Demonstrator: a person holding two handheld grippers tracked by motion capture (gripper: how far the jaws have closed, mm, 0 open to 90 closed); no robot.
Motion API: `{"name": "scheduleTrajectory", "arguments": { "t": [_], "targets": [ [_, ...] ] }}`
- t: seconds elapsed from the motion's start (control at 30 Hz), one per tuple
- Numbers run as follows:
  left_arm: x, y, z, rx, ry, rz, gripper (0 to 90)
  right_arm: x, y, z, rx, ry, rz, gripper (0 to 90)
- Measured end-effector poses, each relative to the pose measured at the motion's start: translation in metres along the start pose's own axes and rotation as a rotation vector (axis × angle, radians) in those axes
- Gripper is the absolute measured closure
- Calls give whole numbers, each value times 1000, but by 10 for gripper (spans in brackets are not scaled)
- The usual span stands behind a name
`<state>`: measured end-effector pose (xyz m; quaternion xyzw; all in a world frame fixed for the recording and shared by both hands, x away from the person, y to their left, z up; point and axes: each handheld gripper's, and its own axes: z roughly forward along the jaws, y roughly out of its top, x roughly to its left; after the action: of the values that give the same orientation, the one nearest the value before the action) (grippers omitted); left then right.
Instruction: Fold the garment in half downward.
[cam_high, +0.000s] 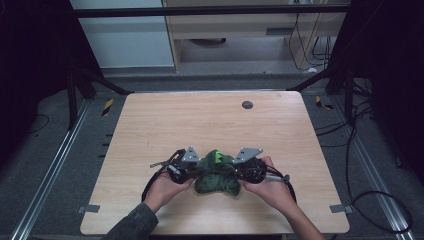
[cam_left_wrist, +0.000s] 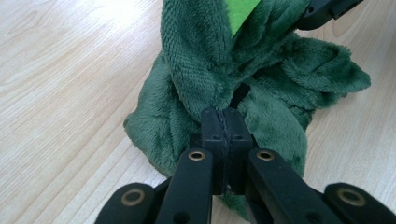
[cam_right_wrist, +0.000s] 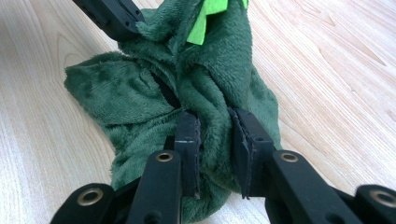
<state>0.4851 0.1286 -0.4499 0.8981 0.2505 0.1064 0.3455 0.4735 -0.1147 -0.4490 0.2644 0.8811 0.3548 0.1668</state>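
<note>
On the wooden table (cam_high: 150, 125), left gripper (cam_left_wrist: 226, 126) pinching green plush garment (cam_high: 217, 172), right gripper (cam_right_wrist: 215, 135) loosely around it.

High view: we look forward and down from above near table (cam_high: 210, 125) edge, far off; whole tabletop in frame, floor and shelving along top. Left gripper view: we sit close behind own jaws at bottom centre, facing green plush (cam_left_wrist: 261, 79), which takes upper centre of frame. Right gripper view: same closeness, facing plush (cam_right_wrist: 140, 93) from opposite side. We share plush and surrounding wood across all three; each gripper view catches other gripper's black tip in upper corner.
</note>
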Motion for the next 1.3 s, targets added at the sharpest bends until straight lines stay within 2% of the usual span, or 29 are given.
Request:
{"name": "scheduleTrajectory", "arguments": {
  "t": [0.37, 0.7, 0.93, 1.3],
  "targets": [
    [-3, -4, -1, -7, 8, -1, 898, 5, -3, 1, 2, 2, 5, 686],
    [-9, -8, -3, -1, 12, 19, 897, 12, -7, 1, 10, 3, 13, 620],
    [-11, -8, -3, 1, 12, 24, 895, 11, -4, -1, 9, -1, 28, 536],
    [-11, -6, -3, -8, 14, 24, 894, 5, 2, -2, 13, -3, 43, 450]
  ]
}}
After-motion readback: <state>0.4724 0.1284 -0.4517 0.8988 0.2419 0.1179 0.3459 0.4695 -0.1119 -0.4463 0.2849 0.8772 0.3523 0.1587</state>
